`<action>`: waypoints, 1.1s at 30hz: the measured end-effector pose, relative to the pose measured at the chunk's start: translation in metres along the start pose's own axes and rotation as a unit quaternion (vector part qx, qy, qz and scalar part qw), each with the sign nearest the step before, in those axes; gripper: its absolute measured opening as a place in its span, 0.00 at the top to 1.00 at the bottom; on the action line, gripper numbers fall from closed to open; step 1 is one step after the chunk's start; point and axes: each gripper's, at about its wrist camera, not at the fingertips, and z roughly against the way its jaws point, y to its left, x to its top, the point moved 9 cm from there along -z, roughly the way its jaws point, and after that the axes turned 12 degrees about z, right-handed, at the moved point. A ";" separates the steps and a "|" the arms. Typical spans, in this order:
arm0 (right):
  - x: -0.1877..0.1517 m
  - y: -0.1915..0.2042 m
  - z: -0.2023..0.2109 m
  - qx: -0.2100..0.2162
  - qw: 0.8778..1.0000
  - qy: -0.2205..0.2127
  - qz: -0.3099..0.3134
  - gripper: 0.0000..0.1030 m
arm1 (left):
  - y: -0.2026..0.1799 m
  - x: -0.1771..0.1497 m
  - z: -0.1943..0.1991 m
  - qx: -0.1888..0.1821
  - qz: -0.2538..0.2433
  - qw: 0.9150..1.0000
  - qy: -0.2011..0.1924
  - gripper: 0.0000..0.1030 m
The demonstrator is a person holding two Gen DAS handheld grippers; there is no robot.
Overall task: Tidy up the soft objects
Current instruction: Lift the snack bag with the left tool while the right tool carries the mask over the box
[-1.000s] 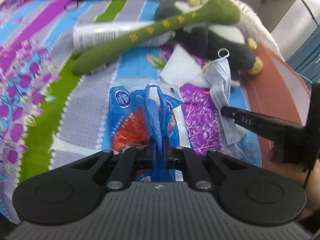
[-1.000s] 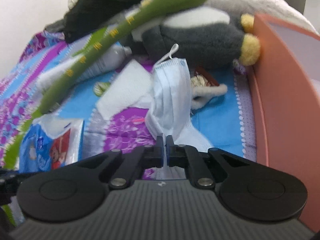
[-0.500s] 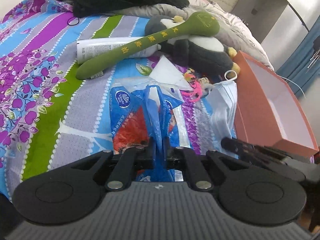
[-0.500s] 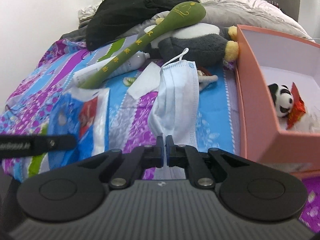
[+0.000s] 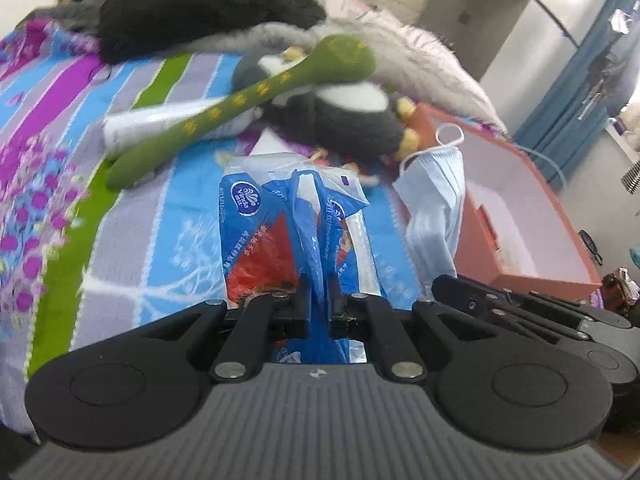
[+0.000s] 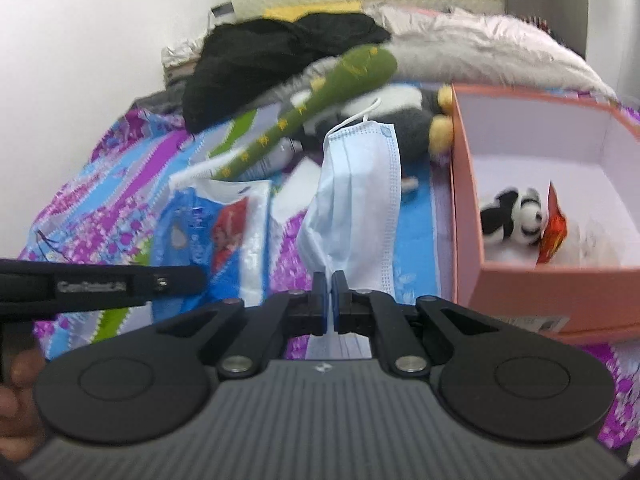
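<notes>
While the left gripper [image 5: 318, 304] pinches its jaws on the crinkled blue-and-red plastic tissue pack [image 5: 280, 236] above the patterned bed [image 5: 132, 236], the right gripper [image 6: 330, 300] clamps a pale blue pleated face mask [image 6: 358, 196]. Rightmost sits the open orange cardboard box [image 6: 466, 200], beside the mask.

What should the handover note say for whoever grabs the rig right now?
Left gripper: shut on the blue tissue pack, lifted over the bedspread.
Right gripper: shut on the face mask, hanging beside the pink box.
In the box: small panda toy and a red packet.
Left on the bed: green plush stick, penguin plush, white tube, white tissue, black clothing.
Likely next: drop mask and tissue pack into the box, then fetch the plush items.
</notes>
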 end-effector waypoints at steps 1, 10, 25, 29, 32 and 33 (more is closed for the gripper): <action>0.006 -0.001 0.004 -0.001 1.000 -0.006 0.002 0.94 | -0.005 0.004 0.002 -0.004 -0.004 1.000 -0.003 0.92; 0.059 -0.022 0.039 -0.025 0.998 -0.062 0.015 0.93 | -0.055 0.052 0.027 -0.045 -0.040 0.998 -0.035 0.92; 0.129 -0.116 0.090 -0.082 0.989 -0.121 0.000 0.93 | -0.188 0.119 0.022 -0.120 -0.101 0.987 -0.042 0.92; 0.123 -0.156 0.085 -0.104 0.990 -0.092 -0.023 0.93 | -0.225 0.117 -0.004 -0.122 -0.131 0.984 -0.019 0.92; 0.111 -0.185 0.075 -0.121 0.990 -0.061 -0.038 0.93 | -0.250 0.112 -0.030 -0.118 -0.155 0.981 0.003 0.92; 0.106 -0.194 0.071 -0.128 0.990 -0.049 -0.043 0.93 | -0.255 0.110 -0.041 -0.115 -0.159 0.981 0.011 0.92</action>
